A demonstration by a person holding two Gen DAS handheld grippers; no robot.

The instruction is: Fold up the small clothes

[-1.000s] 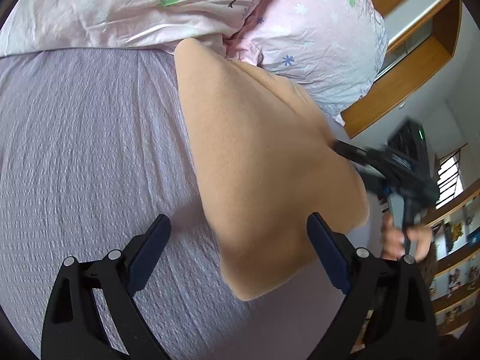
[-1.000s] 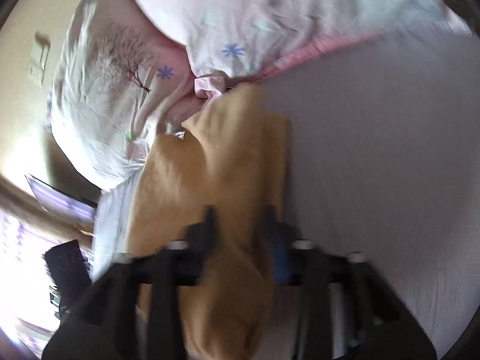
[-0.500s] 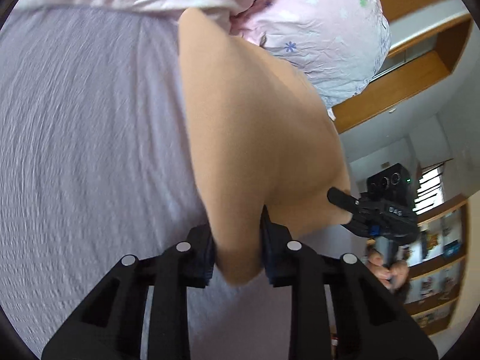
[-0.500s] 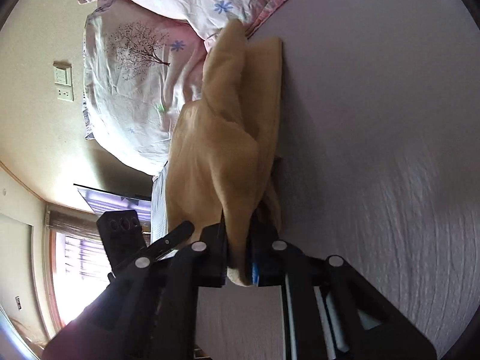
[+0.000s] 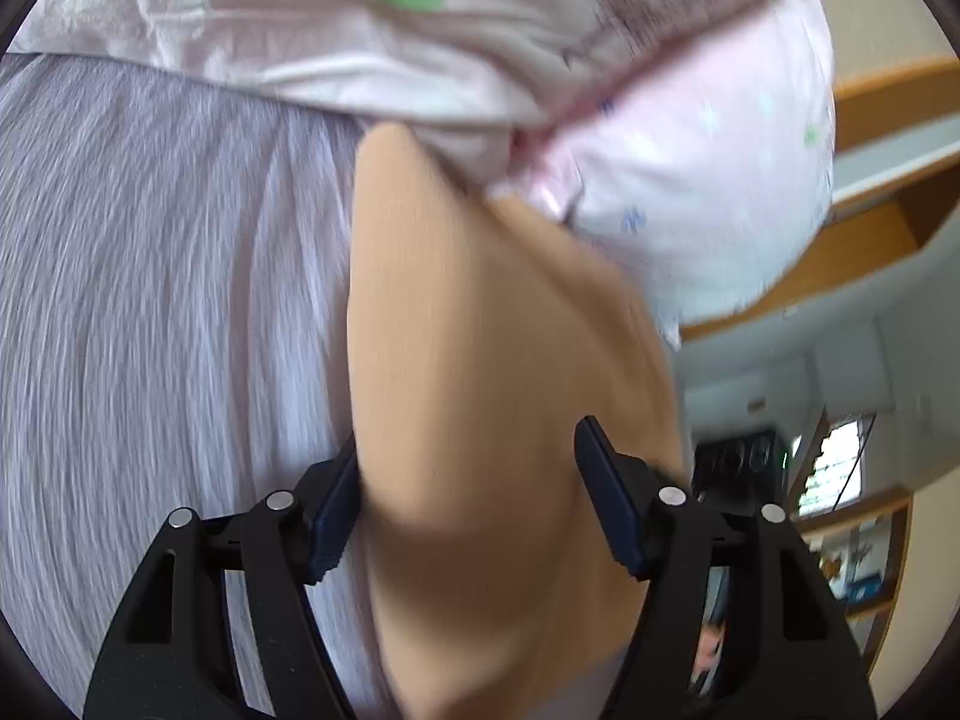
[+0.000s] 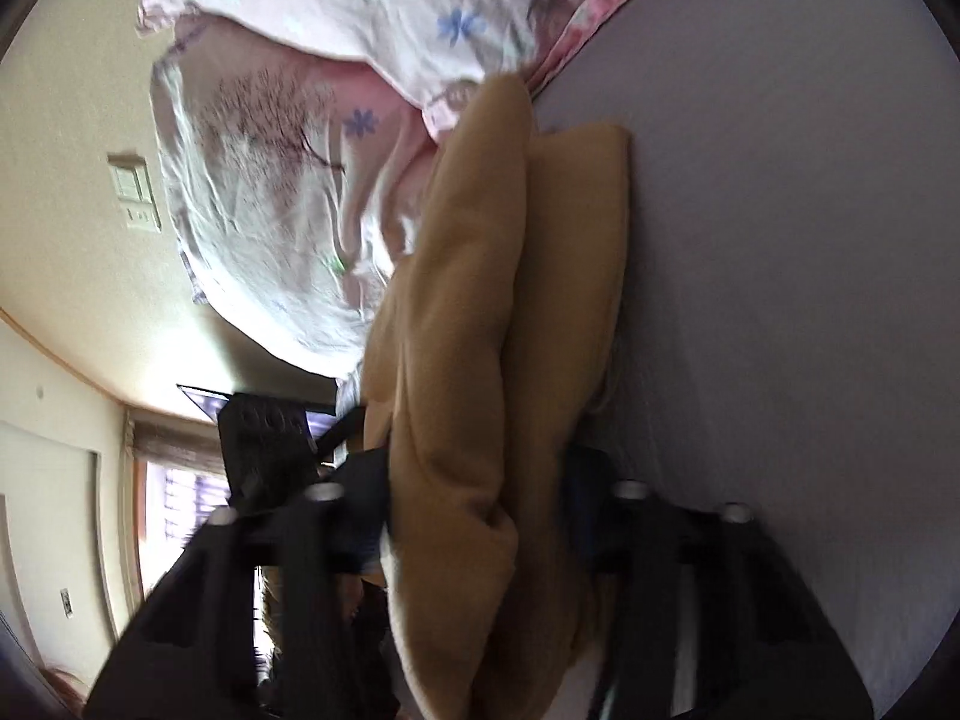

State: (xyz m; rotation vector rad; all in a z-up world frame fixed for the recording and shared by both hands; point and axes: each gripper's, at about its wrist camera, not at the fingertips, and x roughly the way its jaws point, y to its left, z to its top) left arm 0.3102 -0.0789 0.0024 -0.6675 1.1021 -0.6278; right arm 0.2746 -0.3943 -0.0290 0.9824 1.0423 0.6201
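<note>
A tan fleece garment (image 5: 480, 360) lies on the lilac bedsheet (image 5: 150, 300), reaching back to the pillows. My left gripper (image 5: 468, 504) is open, its jaws spread on either side of the garment's near end, which bulges between them. In the right wrist view the same garment (image 6: 480, 312) shows as a doubled-over layer with a fold along its length. My right gripper (image 6: 480, 510) is open too, its fingers standing apart on both sides of the cloth. Both views are motion-blurred.
Pink floral pillows and a duvet (image 5: 690, 168) are piled at the head of the bed, touching the garment's far end. The other gripper's body (image 6: 264, 438) shows beyond the garment. Wooden shelves (image 5: 870, 228) and a window (image 5: 840, 468) lie past the bed's right edge.
Half a second ago both grippers were clamped on the garment's near edge. Now both jaws have spread open and the cloth sits loose between them. Both cameras have moved closer to the garment.
</note>
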